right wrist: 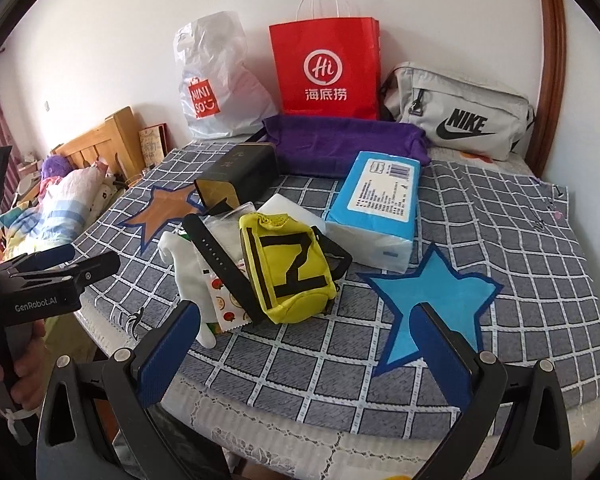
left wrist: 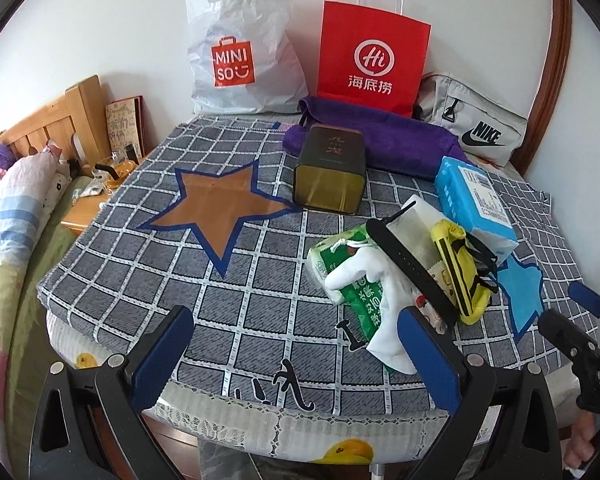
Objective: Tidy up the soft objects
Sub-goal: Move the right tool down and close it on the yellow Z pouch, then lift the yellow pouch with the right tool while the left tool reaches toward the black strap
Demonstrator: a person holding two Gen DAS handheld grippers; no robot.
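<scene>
Bright, even daylight, soft shadows, sharp focus, strong fisheye bending with dark corner vignetting.

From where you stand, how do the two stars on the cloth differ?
The brown star lies left, nothing on it; the blue star lies right, beside the tissue pack. The brown star sits nearer the dark tin. Both have dark blue outlines.

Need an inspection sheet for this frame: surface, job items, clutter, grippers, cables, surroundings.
Surface: checked cloth with brown star and blue star.
Job's things: pile of yellow pouch, white glove, green pack, black strap; tissue pack beside it.
Clutter: dark tin, purple cloth.
Grippers: left gripper and right gripper open, empty.
Cables: nothing seen.
Surroundings: red bag, white bag, grey bag at wall; bed left.
</scene>
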